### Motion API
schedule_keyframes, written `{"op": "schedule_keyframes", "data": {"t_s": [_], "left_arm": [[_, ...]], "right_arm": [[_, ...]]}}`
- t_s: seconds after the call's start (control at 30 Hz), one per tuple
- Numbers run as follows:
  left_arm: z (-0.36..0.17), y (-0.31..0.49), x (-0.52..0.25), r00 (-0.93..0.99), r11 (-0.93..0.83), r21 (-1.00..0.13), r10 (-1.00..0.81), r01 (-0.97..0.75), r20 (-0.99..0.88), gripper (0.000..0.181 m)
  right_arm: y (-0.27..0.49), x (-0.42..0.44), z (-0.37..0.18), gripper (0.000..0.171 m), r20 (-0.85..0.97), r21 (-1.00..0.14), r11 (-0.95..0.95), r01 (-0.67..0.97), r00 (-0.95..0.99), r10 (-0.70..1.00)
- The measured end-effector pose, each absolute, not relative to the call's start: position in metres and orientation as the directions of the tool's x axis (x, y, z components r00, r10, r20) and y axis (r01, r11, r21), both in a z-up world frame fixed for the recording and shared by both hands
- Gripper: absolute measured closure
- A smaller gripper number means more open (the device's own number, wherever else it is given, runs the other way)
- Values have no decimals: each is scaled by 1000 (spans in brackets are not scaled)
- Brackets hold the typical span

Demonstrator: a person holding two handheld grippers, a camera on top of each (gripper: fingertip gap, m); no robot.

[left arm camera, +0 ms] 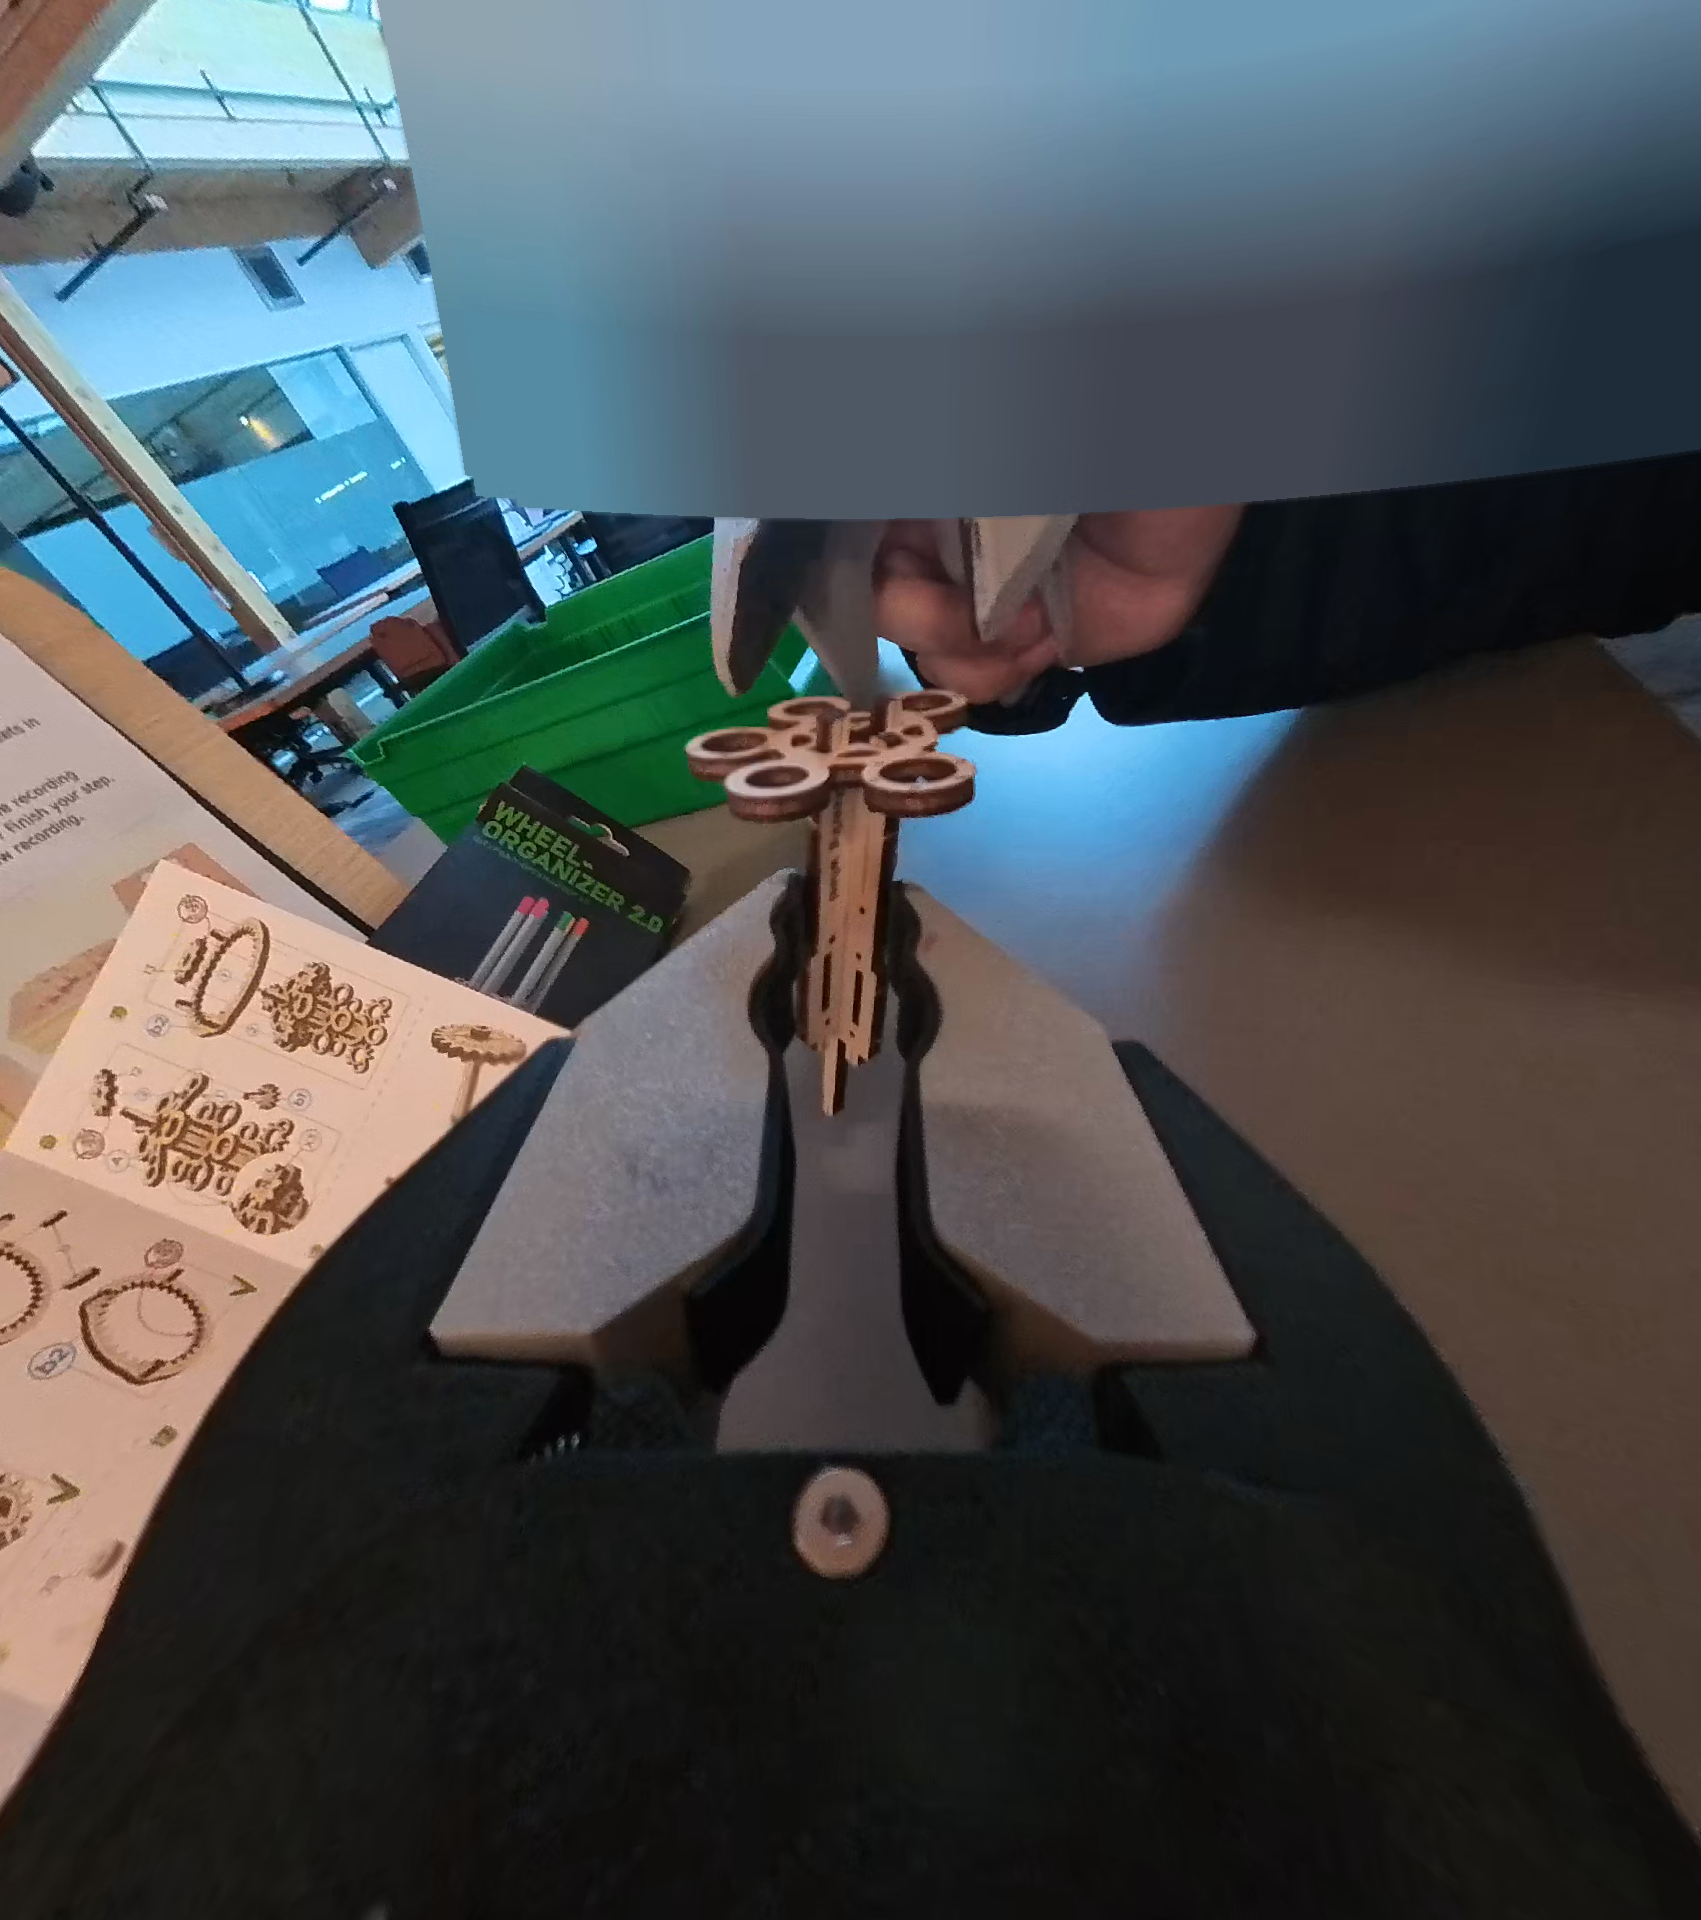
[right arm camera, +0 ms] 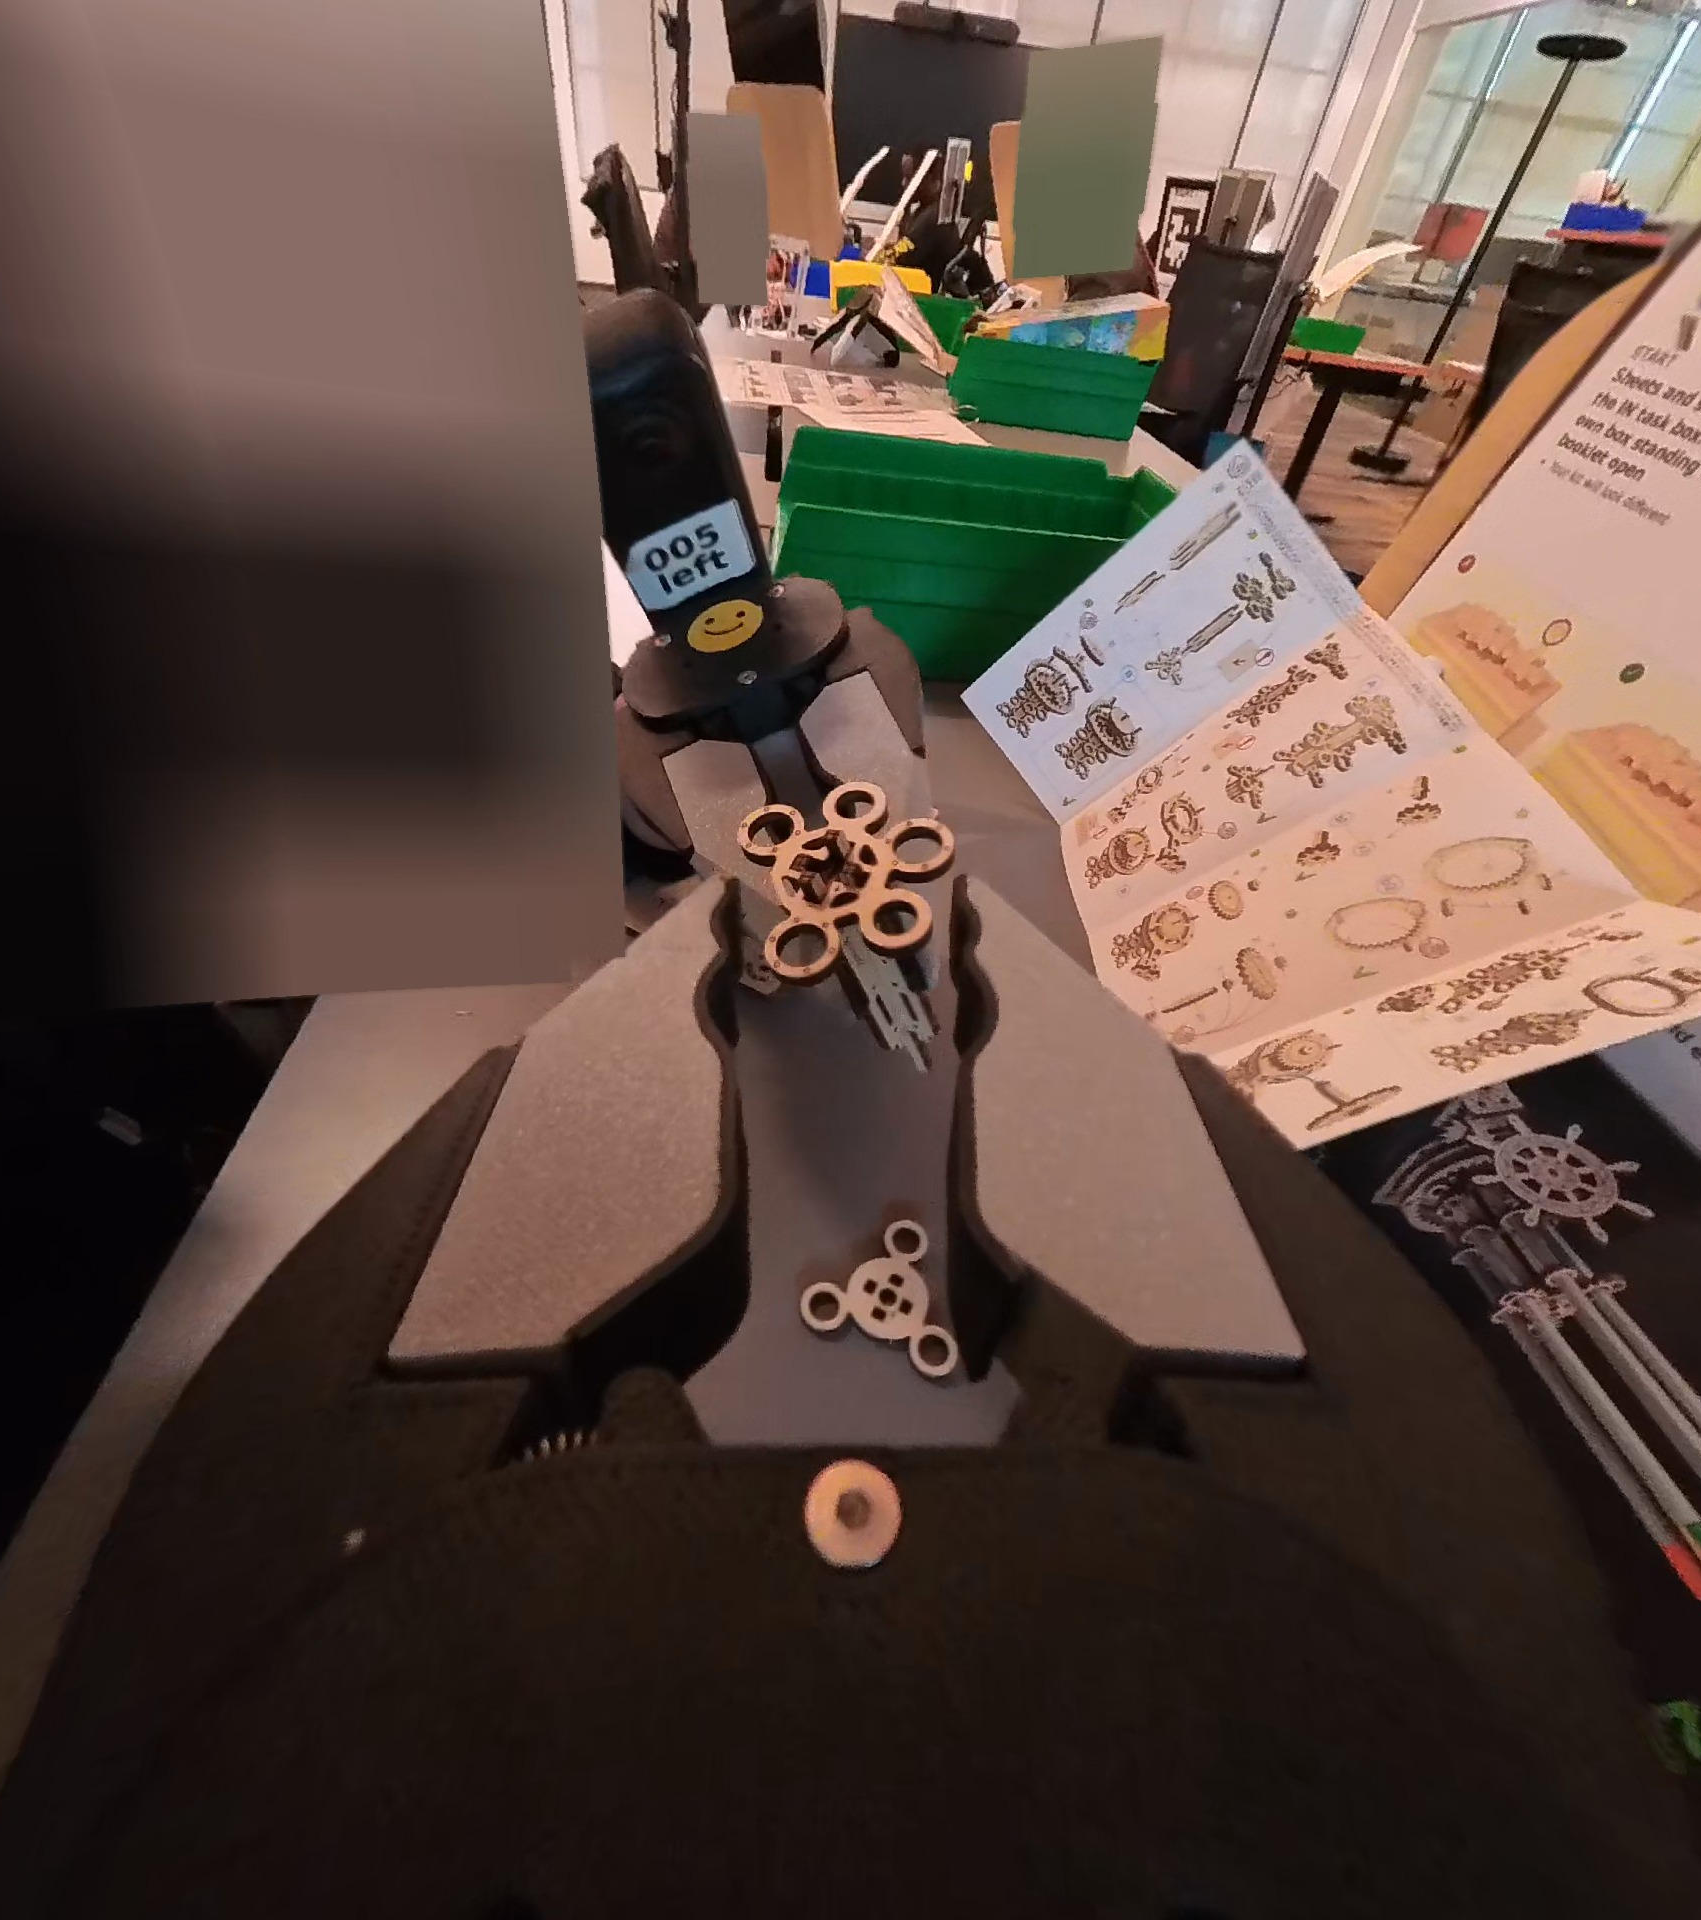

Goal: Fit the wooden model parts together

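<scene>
A wooden shaft (left arm camera: 846, 966) capped by a five-ringed rosette (left arm camera: 830, 764) stands clamped upright in the left gripper (left arm camera: 841, 961). The right gripper (right arm camera: 841, 940) hangs spread around the rosette, gripping nothing. A three-ringed wooden disc (right arm camera: 882, 1299) lies on the grey table (right arm camera: 389, 1070) below, beside the instruction booklet (right arm camera: 1345, 831).

green bin (right arm camera: 939, 582), pale wooden shaft (left arm camera: 848, 935)
</scene>
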State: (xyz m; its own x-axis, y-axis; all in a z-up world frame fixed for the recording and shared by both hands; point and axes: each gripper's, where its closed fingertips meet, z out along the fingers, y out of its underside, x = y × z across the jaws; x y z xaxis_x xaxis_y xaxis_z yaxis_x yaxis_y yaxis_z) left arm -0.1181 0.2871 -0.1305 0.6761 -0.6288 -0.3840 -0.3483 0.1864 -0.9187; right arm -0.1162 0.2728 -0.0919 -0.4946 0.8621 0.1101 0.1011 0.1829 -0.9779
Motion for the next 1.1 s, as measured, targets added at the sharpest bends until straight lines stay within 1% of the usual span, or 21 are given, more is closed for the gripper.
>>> {"op": "schedule_keyframes", "data": {"t_s": [0.2, 0.47, 0.63, 0.73, 0.83, 0.97, 1.1], "left_arm": [[-133, 287, -116, 661, 209, -891, -606, -404, -442, 169], [-139, 289, -116, 648, 203, -867, -592, -454, -478, 169], [-138, 288, -115, 640, 216, -853, -581, -475, -503, 169], [-138, 288, -115, 638, 218, -850, -579, -480, -508, 169], [-141, 289, -116, 630, 212, -838, -574, -502, -523, 169], [-145, 291, -117, 627, 197, -821, -558, -536, -544, 169], [-148, 291, -119, 653, 131, -825, -549, -549, -522, 170]], "right_arm": [[269, -119, -92, 142, 181, -965, 246, 88, -456, 871], [271, -123, -106, 148, 282, -919, 367, 143, -410, 867], [266, -119, -100, 151, 308, -916, 386, 110, -424, 851], [265, -119, -103, 152, 307, -911, 393, 126, -429, 849], [263, -120, -108, 151, 329, -896, 422, 137, -432, 840], [266, -122, -112, 153, 378, -866, 473, 163, -406, 832], [267, -123, -115, 154, 409, -847, 502, 176, -390, 825]]}}
